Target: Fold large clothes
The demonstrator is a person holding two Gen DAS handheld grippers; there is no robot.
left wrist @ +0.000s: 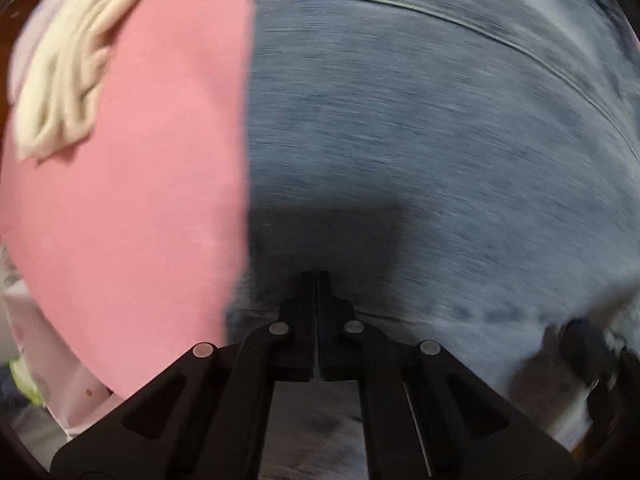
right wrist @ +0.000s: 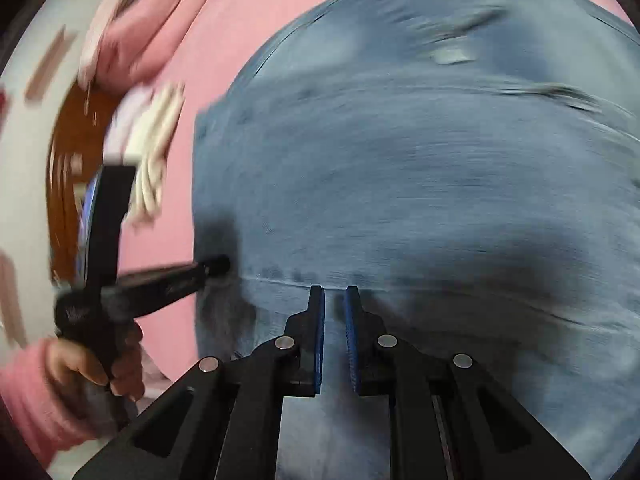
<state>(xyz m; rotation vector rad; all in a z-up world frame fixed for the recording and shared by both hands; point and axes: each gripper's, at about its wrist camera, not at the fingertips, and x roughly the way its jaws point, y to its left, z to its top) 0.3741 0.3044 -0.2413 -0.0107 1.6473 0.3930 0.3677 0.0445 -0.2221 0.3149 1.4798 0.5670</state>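
Jeans (left wrist: 420, 140) on pink sheet (left wrist: 132, 200): left gripper (left wrist: 317, 280) clenched, empty; right gripper (right wrist: 335, 292) slightly parted, grasping nothing; pinch hem squarely before lifting

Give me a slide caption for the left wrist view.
Left gripper, jaws together, at the hem of blue jeans lying on a pink sheet.

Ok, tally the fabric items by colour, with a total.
Blue: 1, the jeans.
Pink: 1, the sheet under them.
Cream: 1, the knit lying on the sheet.
Total: 3.
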